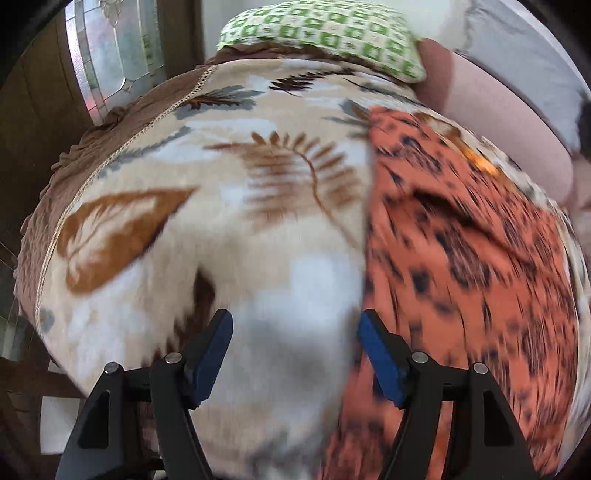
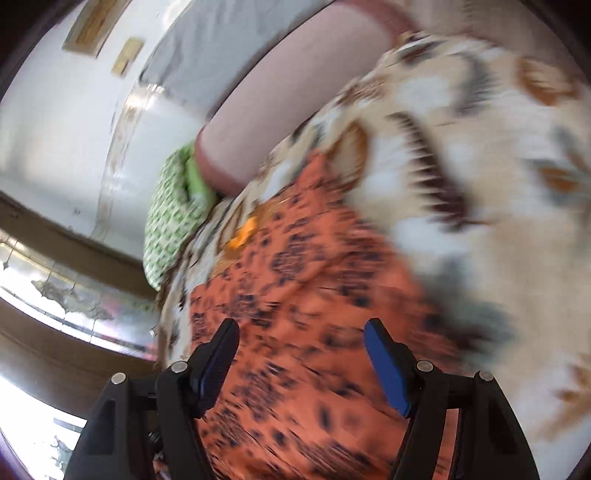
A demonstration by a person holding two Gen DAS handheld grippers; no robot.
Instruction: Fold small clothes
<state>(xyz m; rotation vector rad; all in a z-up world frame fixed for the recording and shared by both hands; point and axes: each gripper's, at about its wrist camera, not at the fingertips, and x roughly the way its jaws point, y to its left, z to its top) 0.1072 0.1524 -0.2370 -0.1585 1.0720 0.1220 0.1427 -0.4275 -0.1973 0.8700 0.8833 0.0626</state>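
Observation:
An orange garment (image 1: 461, 258) with dark speckles lies spread on a beige leaf-patterned blanket (image 1: 221, 206) that covers a bed. In the left wrist view my left gripper (image 1: 295, 328) hovers over the blanket just left of the garment's straight left edge, its blue pads apart with nothing between them. The right wrist view shows the same orange garment (image 2: 314, 314) under my right gripper (image 2: 301, 336), which is open above the cloth and holds nothing. Both views are blurred by motion.
A green-and-white checked pillow (image 1: 321, 33) lies at the head of the bed, beside a pink padded roll (image 1: 491, 110). The brown bed skirt (image 1: 55, 192) marks the left edge, with a glass-panelled door (image 1: 114, 62) beyond. The pillow (image 2: 170, 218) and a pale wall (image 2: 55, 122) show on the right view's left.

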